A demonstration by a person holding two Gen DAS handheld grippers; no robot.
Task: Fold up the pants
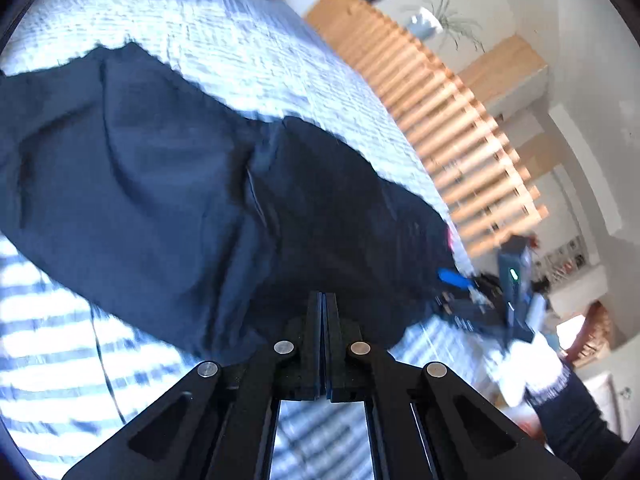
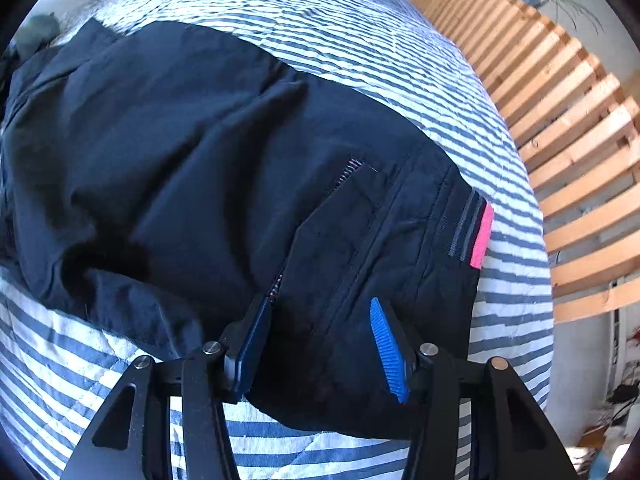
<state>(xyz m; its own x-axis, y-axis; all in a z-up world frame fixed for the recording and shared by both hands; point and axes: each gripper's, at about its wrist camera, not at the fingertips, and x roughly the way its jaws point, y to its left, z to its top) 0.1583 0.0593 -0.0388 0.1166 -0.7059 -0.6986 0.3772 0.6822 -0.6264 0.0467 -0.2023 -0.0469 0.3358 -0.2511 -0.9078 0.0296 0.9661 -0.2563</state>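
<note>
Striped bedspread (image 2: 400, 60), wooden slatted frame (image 2: 560, 140) beside, white wall (image 1: 540, 8), potted plant (image 1: 448, 20).

The pants (image 2: 192, 152) are dark navy, with a bright pink tab (image 2: 482, 236) beside grey stripes at the waistband. The bed cover (image 2: 360, 40) is blue-and-white striped (quilted). The right tool (image 2: 320, 344) is black with blue pads; wooden slats (image 2: 560, 128) are light orange-brown.

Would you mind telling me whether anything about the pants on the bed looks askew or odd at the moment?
The pants lie rumpled on the striped bedspread, with a raised fold near their lower edge rather than flat. Nothing looks damaged or spilled.
</note>
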